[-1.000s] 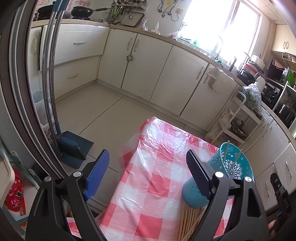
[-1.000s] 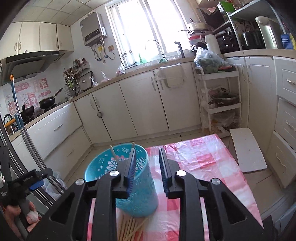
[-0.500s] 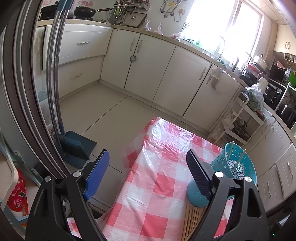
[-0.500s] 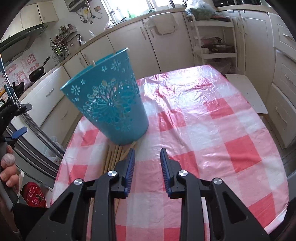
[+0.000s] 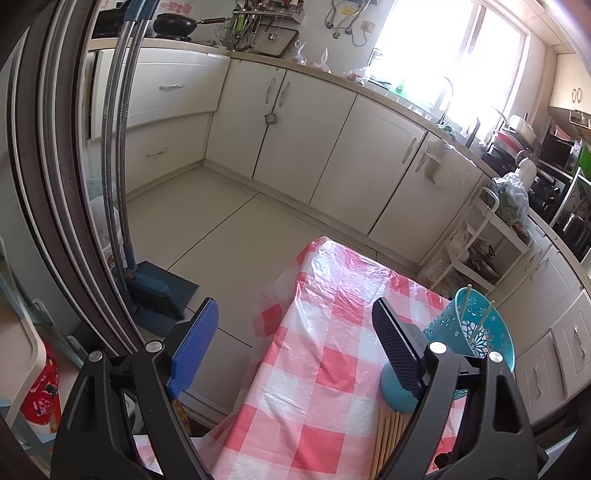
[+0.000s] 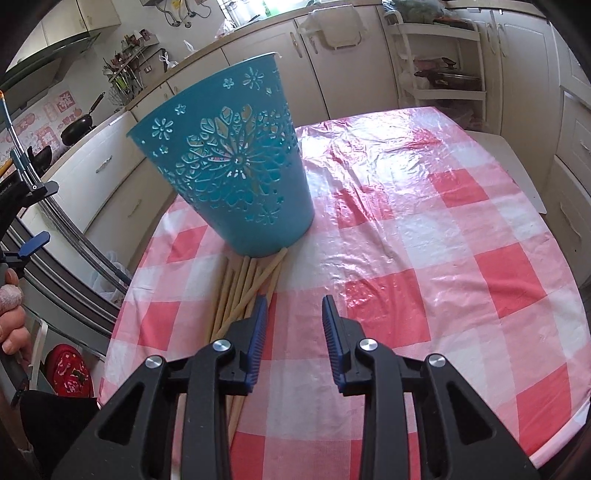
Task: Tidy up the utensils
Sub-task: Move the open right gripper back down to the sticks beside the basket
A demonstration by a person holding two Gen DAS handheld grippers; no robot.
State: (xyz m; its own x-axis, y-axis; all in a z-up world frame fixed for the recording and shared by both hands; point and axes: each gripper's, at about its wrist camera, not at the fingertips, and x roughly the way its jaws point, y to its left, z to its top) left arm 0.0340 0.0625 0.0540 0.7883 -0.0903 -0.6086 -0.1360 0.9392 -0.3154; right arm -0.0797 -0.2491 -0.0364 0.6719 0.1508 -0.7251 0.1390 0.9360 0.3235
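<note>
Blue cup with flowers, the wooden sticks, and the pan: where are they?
Blue cup (image 6: 236, 173), right wrist view: on its flowered side wall.
Wooden sticks (image 6: 245, 282), right wrist view: mid-bundle, below the cup.
Pan (image 5: 173, 24), left wrist view: on its black bowl.

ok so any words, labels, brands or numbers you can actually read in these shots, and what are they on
None can be read.
Pink wall stickers behind the stove carry red characters: too blurred to read.
Red item on the floor by the table has a white pattern, no legible text.
Appliance with a green panel on the counter: any marking is too small to tell.
Teal holder: only cut-out flowers, no lettering.
</note>
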